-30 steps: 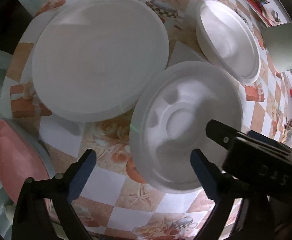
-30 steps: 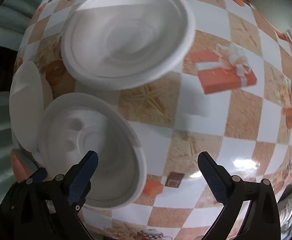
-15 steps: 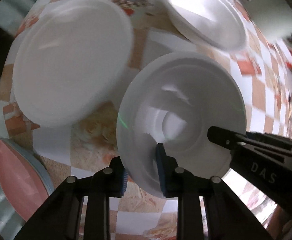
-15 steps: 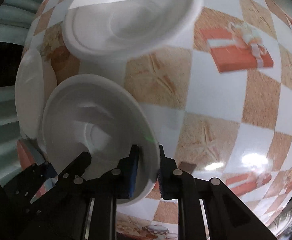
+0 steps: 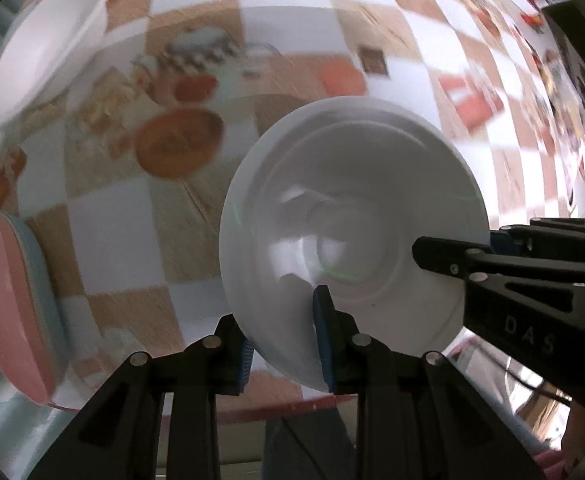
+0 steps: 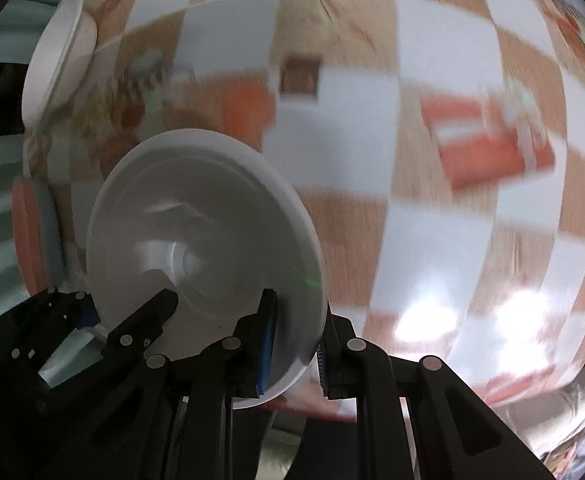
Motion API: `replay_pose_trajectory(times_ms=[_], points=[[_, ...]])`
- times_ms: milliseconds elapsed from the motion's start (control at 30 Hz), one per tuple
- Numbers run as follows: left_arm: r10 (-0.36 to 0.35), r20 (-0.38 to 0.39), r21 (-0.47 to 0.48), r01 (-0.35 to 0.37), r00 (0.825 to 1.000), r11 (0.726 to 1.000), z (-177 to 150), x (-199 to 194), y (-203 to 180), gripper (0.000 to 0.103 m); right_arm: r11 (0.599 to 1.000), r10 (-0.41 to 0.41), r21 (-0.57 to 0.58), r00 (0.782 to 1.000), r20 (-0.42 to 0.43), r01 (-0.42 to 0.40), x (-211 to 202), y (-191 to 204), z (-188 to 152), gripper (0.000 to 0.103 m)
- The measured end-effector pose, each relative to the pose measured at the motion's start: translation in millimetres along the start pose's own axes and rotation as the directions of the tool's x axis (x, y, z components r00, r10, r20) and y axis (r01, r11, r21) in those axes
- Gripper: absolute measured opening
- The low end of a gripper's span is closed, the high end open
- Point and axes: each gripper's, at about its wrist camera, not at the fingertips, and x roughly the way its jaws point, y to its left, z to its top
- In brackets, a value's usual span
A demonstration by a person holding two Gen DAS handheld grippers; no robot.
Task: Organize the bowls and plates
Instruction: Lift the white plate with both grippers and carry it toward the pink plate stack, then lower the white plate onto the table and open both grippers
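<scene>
One white foam bowl (image 5: pixel 352 216) sits centre frame in the left wrist view, lifted above the checkered tablecloth (image 5: pixel 276 32), hollow facing the camera; round, so no long axis. Both claws pinch its rim: left gripper (image 5: pixel 284 344) at the bottom edge, right gripper (image 6: pixel 292 354) on its right side. One white plate (image 5: pixel 48 40) lies upper left; one pink plate (image 5: pixel 8 304) lower left.

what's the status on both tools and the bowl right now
Left tool and right tool both shut on white bowl rim. Bowl held over checkered table. Nothing between bowl and pink plate stack.
</scene>
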Motion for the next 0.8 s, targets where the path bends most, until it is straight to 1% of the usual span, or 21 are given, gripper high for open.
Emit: replay_pose_trajectory(times_ms=[67,100,133,167,267,300,333,400,433,467,500,533,600,733,800], points=[[0.001,-0.01,0.01,-0.001,1.0,1.0,-2,3,-2,0.029,1.0,0.008,0.016,1.0,0.001,-0.008,5,0,-9,0.019],[0.004,-0.013,0.015,-0.004,1.0,1.0,3,5,-2,0.029,0.999,0.016,0.03,1.0,0.0,-0.016,8,0,-12,0.019],[0.01,-0.01,0.022,-0.009,1.0,1.0,4,5,-2,0.029,0.999,0.019,0.034,1.0,0.001,-0.019,8,-7,-14,0.019],[0.013,-0.006,0.028,-0.013,1.0,1.0,3,5,-1,0.029,0.999,0.019,0.035,1.0,0.002,-0.019,9,-6,-14,0.019],[0.024,0.01,0.055,-0.025,1.0,0.998,6,4,-11,0.033,1.0,0.011,0.027,1.0,0.018,-0.012,7,-4,-13,0.019],[0.034,0.014,0.066,-0.034,0.999,0.997,7,3,-13,0.037,1.0,0.003,0.024,1.0,0.027,-0.004,2,-7,-14,0.019],[0.045,0.021,0.076,-0.046,0.999,0.996,5,2,-15,0.041,1.0,-0.001,0.024,0.999,0.033,0.0,-11,-17,-14,0.019],[0.052,0.044,0.079,-0.055,0.998,0.995,-3,-3,-18,0.068,0.999,0.009,0.04,0.999,0.046,-0.011,-19,-20,-13,0.02],[0.051,0.06,0.073,-0.055,0.997,0.996,-3,-8,-13,0.073,0.999,0.013,0.045,0.999,0.045,-0.015,-21,-21,-12,0.035],[0.042,0.078,0.064,-0.047,0.996,0.997,-4,-13,-9,0.081,0.998,0.017,0.053,0.999,0.051,-0.019,-25,-24,-11,0.071],[0.035,0.083,0.061,-0.04,0.996,0.997,-8,-16,-14,0.081,0.998,0.017,0.061,0.998,0.064,-0.02,-31,-27,-12,0.086],[0.022,0.077,0.058,-0.026,0.997,0.998,-9,-19,-10,0.081,0.997,0.011,0.069,0.996,0.084,-0.017,-36,-30,-12,0.097],[0.012,0.058,0.046,-0.014,0.998,0.999,-7,-23,1,0.081,0.997,0.003,0.082,0.995,0.099,-0.011,-45,-36,-12,0.097],[0.024,0.072,0.008,-0.024,0.997,1.0,-12,-35,17,0.081,0.992,-0.021,0.129,0.994,0.108,0.007,-61,-53,-11,0.097],[0.029,0.084,-0.025,-0.027,0.996,0.999,-6,-43,26,0.081,0.989,-0.028,0.149,0.993,0.117,0.01,-68,-56,-10,0.097]])
